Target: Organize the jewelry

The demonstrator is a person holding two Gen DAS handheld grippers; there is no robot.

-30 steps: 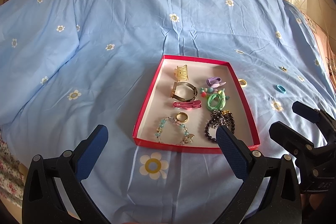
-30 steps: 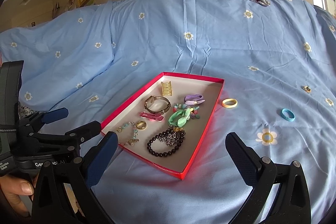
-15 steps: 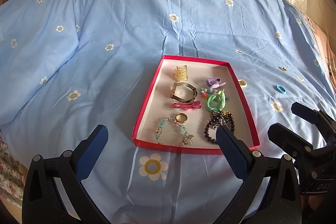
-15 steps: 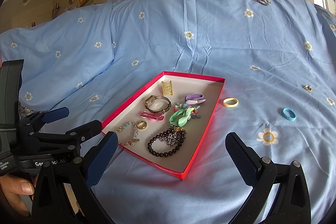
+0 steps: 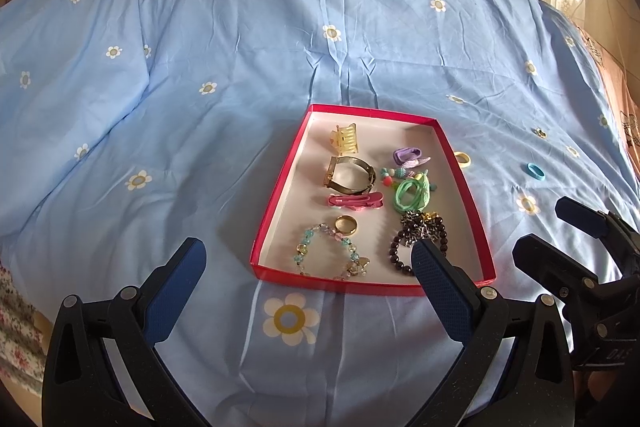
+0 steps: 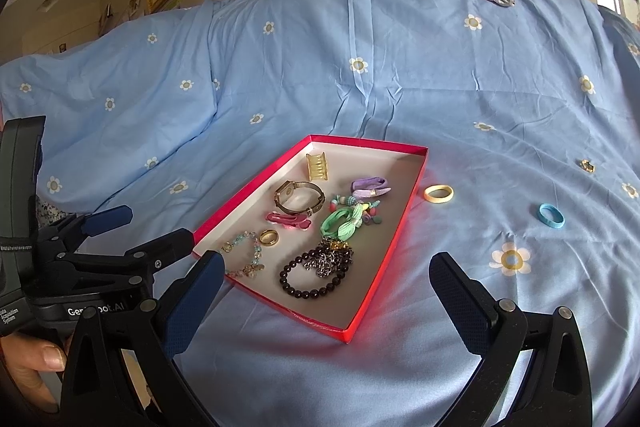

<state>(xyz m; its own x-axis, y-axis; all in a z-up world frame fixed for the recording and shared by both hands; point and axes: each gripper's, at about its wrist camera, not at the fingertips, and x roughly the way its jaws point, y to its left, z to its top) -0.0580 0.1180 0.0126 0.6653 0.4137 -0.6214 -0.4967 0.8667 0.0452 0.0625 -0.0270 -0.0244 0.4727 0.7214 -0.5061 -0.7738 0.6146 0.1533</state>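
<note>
While your left gripper [image 5: 308,259] and right gripper [image 6: 324,267] hover with fingers spread, empty | shallow red cardboard tray [image 5: 280,195] holds bracelets, clips, ring on the blue floral bedsheet [image 5: 200,47] | yellow hair tie [image 6: 438,193] and blue hair tie [image 6: 551,215] lie right of it.

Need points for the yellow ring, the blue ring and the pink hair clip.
yellow ring [image 6: 438,193]: right wrist view, near edge of the band, on the bedspread beside the tray.
blue ring [image 6: 551,215]: right wrist view, on its band, on the bedspread.
pink hair clip [image 5: 355,201]: left wrist view, mid-body, inside the tray.
</note>
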